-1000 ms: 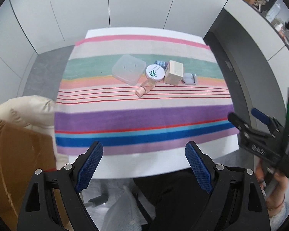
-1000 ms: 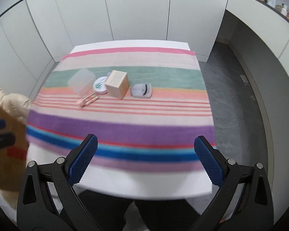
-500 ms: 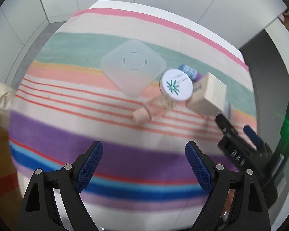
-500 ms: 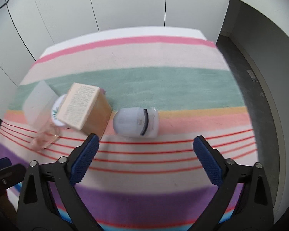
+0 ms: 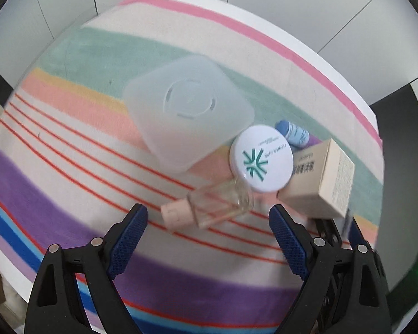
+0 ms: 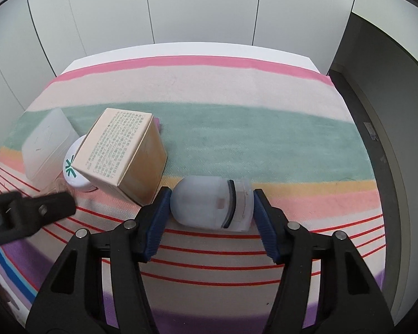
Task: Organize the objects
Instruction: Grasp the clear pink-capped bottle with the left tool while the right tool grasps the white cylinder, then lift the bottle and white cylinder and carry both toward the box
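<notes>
Left wrist view: the left gripper (image 5: 207, 224) stands released, its jaws wide apart, with the clear pink-capped bottle (image 5: 209, 207) lying just ahead between its fingertips, untouched.

Right wrist view: the right gripper (image 6: 211, 208) is closing, its pads touching both ends of the frosted capsule case (image 6: 211, 204) lying on the striped cloth (image 6: 237, 139); a cardboard box (image 6: 122, 156) sits just left.

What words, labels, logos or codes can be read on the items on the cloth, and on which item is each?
Round white lid: green star-like logo; the small line of print beside it is too blurred to read.
Beige box: a barcode on one face; the digits are unreadable.
The same box's top face: dense block of small print, too small to read.
Blue tube: dark label print, blurred.
Frosted case: no text visible.
</notes>
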